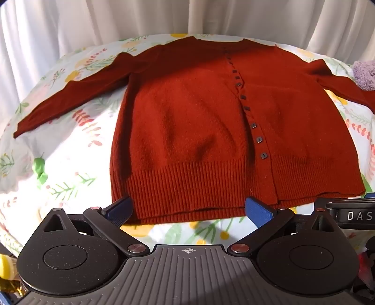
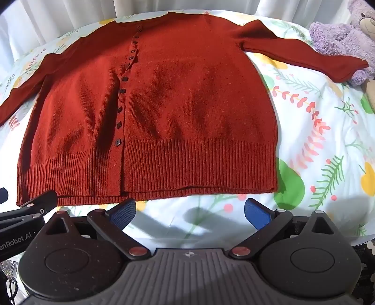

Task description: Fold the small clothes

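A rust-red knitted cardigan [image 1: 199, 122] with a row of dark square buttons lies flat and buttoned on a floral bedsheet [image 1: 70, 169], both sleeves spread out to the sides. It also shows in the right wrist view [image 2: 187, 105]. My left gripper [image 1: 188, 211] is open and empty, its blue pads just over the ribbed hem near the left half. My right gripper [image 2: 189, 212] is open and empty, hovering over the sheet just in front of the hem's right half. The right gripper's body shows at the left wrist view's right edge [image 1: 351, 213].
A purple plush toy [image 2: 344, 40] lies at the far right, touching the end of the right sleeve [image 2: 346, 65]. White curtains [image 1: 93, 21] hang behind the bed. The floral sheet [image 2: 328, 140] extends to the right of the cardigan.
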A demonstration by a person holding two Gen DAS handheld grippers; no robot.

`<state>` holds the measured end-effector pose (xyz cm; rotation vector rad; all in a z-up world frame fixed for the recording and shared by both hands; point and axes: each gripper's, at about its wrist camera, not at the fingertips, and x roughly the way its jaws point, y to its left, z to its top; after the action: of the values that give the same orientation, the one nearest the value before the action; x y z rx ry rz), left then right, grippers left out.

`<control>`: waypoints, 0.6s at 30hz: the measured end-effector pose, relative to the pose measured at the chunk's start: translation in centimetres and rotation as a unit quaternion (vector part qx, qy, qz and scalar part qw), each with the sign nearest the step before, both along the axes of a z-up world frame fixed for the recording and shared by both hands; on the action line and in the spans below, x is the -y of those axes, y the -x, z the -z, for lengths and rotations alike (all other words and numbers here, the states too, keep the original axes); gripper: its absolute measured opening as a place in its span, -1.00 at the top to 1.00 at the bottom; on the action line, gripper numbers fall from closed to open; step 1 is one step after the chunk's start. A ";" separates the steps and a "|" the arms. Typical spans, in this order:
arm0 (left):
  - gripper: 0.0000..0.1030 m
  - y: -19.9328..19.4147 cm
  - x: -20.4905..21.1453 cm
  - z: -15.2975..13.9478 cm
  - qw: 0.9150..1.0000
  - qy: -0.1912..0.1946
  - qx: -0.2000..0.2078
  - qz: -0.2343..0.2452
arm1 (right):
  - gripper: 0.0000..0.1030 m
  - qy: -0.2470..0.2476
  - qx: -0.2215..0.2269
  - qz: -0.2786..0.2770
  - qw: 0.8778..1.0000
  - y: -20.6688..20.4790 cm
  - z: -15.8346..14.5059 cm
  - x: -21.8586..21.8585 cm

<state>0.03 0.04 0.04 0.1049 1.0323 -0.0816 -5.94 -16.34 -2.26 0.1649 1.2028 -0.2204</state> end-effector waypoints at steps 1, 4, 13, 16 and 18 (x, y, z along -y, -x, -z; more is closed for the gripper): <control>-1.00 0.0 0.0 0.0 1.000 -0.001 0.001 0.000 | -0.92 0.000 -0.002 0.000 1.000 0.0 0.0 0.0; -1.00 0.2 0.0 0.1 1.000 0.000 0.004 0.001 | -0.92 0.000 -0.001 0.001 1.000 0.0 0.1 0.0; -1.00 0.5 0.6 0.7 1.000 -0.005 0.000 0.004 | -0.92 0.000 0.001 0.007 1.000 0.1 0.7 0.5; -1.00 0.6 0.8 0.7 1.000 -0.004 -0.001 0.004 | -0.92 0.001 0.003 0.010 1.000 0.1 0.8 0.5; -1.00 0.7 1.0 0.6 1.000 -0.006 -0.001 0.005 | -0.92 -0.001 0.001 0.008 1.000 0.4 0.2 0.5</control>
<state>-0.69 -1.00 -0.53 0.1202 1.0350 -0.0846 -6.35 -16.80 -2.42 0.1768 1.2007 -0.2319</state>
